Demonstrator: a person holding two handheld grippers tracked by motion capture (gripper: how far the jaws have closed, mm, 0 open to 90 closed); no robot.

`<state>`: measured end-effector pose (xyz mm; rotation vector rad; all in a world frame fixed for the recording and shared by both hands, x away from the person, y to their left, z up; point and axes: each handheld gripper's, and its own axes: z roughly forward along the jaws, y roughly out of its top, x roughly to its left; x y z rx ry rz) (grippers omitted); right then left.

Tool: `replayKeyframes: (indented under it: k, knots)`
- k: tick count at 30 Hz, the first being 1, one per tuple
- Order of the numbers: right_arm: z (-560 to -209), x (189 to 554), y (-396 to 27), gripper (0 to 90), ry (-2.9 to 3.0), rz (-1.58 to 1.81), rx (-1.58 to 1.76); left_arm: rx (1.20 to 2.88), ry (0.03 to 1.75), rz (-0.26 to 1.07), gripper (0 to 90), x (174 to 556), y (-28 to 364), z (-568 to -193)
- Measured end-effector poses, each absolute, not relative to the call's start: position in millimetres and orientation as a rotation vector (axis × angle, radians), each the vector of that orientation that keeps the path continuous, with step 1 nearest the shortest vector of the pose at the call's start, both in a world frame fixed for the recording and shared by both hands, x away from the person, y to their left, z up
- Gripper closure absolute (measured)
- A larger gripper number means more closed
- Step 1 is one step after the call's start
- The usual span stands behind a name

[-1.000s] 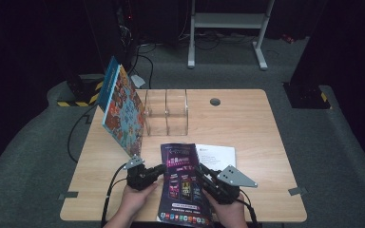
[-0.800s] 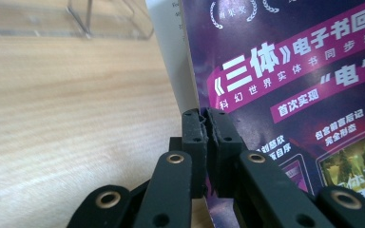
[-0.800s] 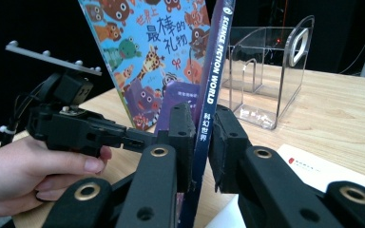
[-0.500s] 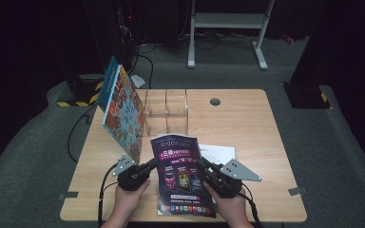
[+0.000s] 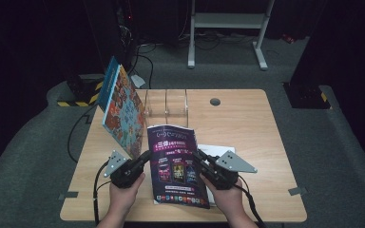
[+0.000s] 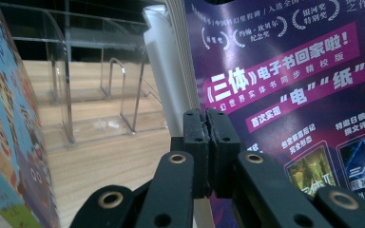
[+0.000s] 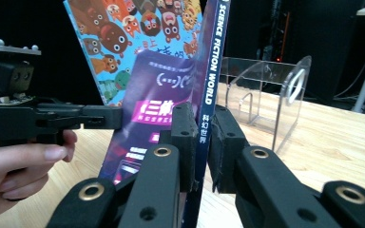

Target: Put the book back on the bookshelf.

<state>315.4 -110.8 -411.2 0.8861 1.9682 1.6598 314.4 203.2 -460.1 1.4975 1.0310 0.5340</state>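
The left gripper [image 5: 145, 157] is clamping the left edge of the purple magazine [image 5: 177, 164], its jaws pinched tight on the pages, while the right gripper [image 5: 198, 156] is gripping the spine on the opposite side. With one grip on each edge, the person is holding the magazine tilted up off the table [image 5: 247, 128], near the front edge, probably so it can go upright into the rack. A white sheet [image 5: 218, 149] is lying just behind it. Farther back, a colourful picture book [image 5: 123, 111] is leaning at the left beside the clear plastic rack [image 5: 167, 105], whose slots are standing empty.
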Motion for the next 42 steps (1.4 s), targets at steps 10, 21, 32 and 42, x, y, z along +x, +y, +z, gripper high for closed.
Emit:
replayKeyframes:
  k: [10, 21, 32, 42]
  knots:
    - [-402.8, 317.1, -106.4, 81.2, 1.955, 1.654, 0.840, 1.463, 1.017, 0.574, 88.0, 321.6, 203.1, -448.9]
    - [-396.9, 312.4, -111.9, 82.0, 1.958, 1.675, 0.810, 1.423, 0.996, 0.629, 88.1, 318.5, 201.4, -442.9]
    - [-390.6, 294.4, -118.9, 82.8, 2.020, 1.689, 0.842, 1.415, 0.981, 0.647, 88.5, 313.3, 199.9, -444.0]
    - [-386.4, 287.2, -114.0, 84.2, 2.029, 1.686, 0.776, 1.414, 1.000, 0.664, 89.8, 315.5, 202.4, -443.6]
